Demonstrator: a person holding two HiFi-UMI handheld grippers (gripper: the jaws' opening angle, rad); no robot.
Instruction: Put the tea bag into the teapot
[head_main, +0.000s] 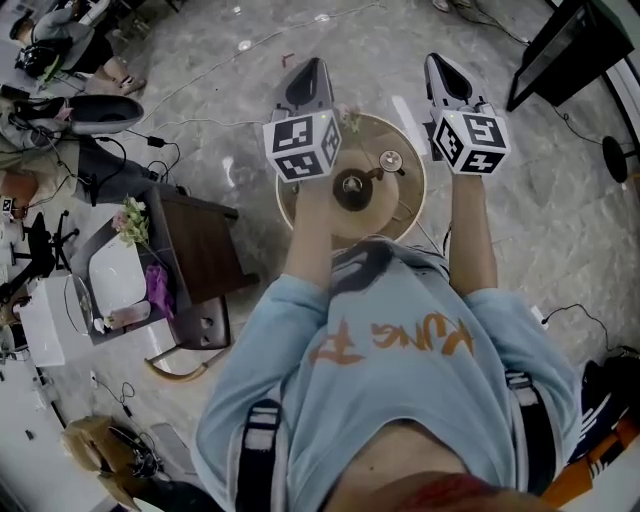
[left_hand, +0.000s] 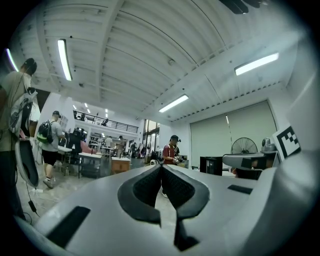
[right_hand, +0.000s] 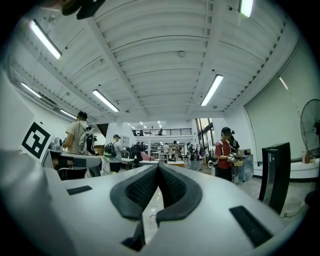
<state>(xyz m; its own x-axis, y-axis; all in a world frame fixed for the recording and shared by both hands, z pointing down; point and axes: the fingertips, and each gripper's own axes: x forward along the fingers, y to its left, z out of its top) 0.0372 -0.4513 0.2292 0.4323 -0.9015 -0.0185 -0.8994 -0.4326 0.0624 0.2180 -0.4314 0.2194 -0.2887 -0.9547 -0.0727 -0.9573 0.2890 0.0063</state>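
Observation:
In the head view a round wooden table (head_main: 400, 215) stands in front of me. On it sits a dark brown teapot (head_main: 352, 188) with its top open, and its lid (head_main: 391, 161) lies to the right. A small pale item (head_main: 350, 120), possibly the tea bag, lies near the table's far edge. My left gripper (head_main: 312, 68) and right gripper (head_main: 437, 62) are held up above the table, pointing forward, well apart from the teapot. Both gripper views look out level across the room, with the left gripper (left_hand: 161, 167) and right gripper (right_hand: 158, 166) shut and holding nothing.
A dark side table (head_main: 205, 250) with a white tray (head_main: 118, 275) and flowers stands to the left. A black stand (head_main: 565, 50) is at the upper right. Cables run over the marble floor. Several people (right_hand: 226, 152) stand far off in the room.

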